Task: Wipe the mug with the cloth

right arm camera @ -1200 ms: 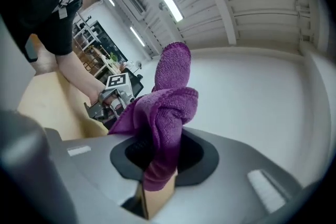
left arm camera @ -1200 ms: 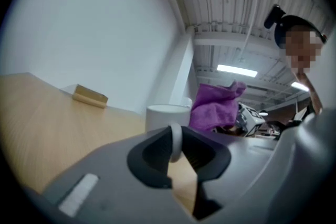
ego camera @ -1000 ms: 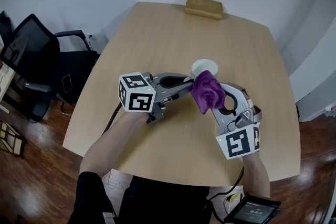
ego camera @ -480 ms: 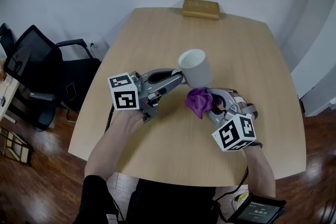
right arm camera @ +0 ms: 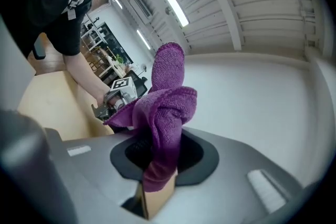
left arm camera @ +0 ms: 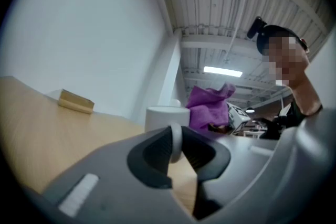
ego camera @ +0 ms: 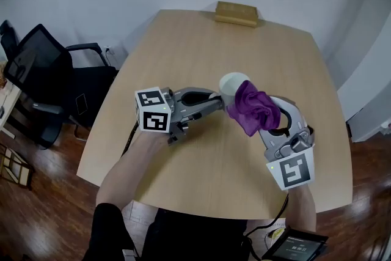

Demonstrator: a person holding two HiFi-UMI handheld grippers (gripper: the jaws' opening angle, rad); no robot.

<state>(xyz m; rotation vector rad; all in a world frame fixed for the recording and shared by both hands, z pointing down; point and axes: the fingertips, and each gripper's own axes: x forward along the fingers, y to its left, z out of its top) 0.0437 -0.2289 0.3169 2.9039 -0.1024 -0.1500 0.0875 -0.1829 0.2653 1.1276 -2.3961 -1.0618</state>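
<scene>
Tongs in both our hands meet over the near half of the pale wooden tabletop [ego camera: 183, 40]. Our left tongs [ego camera: 219, 101] [left arm camera: 176, 147] are clamped on the white mug [ego camera: 232, 84] [left arm camera: 167, 115]: in the left gripper view the two dark pads press from either side on the thin curved handle [left arm camera: 176, 139], and the mug's body rises just beyond them. The mug stands upright with its mouth up; we cannot tell whether its base rests on the wood or hangs just above it. Our right tongs [ego camera: 261, 122] [right arm camera: 160, 157] are closed on the purple cloth [ego camera: 255, 108] [left arm camera: 207, 107] [right arm camera: 165, 107], which is pinched low between the pads and bunches upward in loose folds with one tip standing high. From the head view the cloth lies against the mug's right side, covering part of its wall, and the left gripper view shows it just beside the mug on the right. At the far edge of the tabletop lies a small wooden block [ego camera: 236, 13] [left arm camera: 76, 102], well apart from the mug. A black office chair [ego camera: 43, 73] stands on the dark floor off the tabletop's left side
</scene>
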